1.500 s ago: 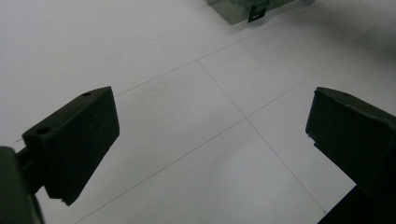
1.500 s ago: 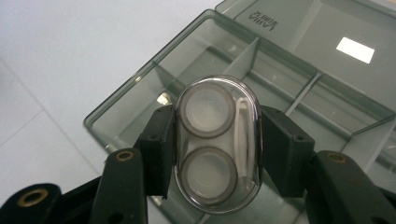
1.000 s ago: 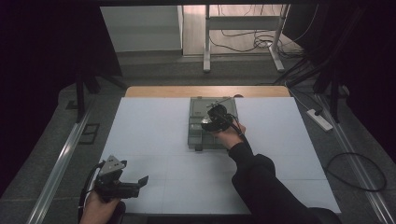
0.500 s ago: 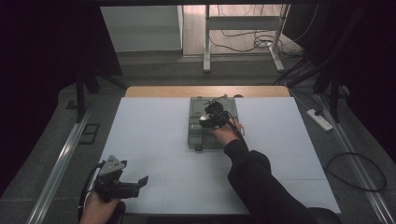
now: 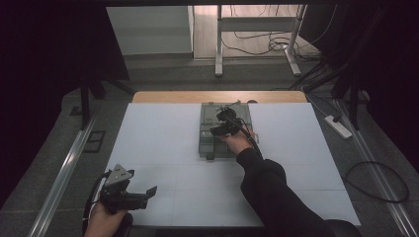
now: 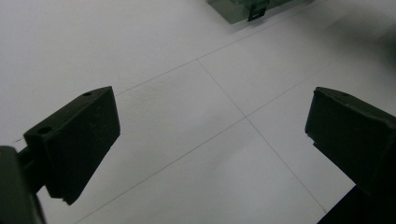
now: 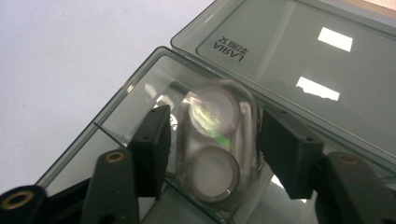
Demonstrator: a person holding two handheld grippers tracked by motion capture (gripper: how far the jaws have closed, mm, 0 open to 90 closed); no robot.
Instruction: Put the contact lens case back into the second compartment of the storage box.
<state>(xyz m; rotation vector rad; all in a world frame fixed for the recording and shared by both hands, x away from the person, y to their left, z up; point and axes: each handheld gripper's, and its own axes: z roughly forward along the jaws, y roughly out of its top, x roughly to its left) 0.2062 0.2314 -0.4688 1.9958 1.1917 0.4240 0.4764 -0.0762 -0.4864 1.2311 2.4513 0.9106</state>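
Blister pack, clear plastic with two round discs inside, sits between the two black jaws of the right gripper in the back corner of a smoky grey plastic box; the jaws stand just beside its edges, and I cannot tell whether they press it. The box lies at the far middle of the table, which is covered in white sheets with thin seam lines, a strip of bare wood showing at its far edge. Its hinged lid lies folded open behind it and carries the printed word "LARIA" followed by small characters too fine to read, seen upside down in the right gripper view. The left gripper hangs at the near left corner of the table, well apart from the box, jaws spread wide over bare white surface. Beyond the table the room is dim, with grey floor, a white power strip, loose cables and metal stand legs.
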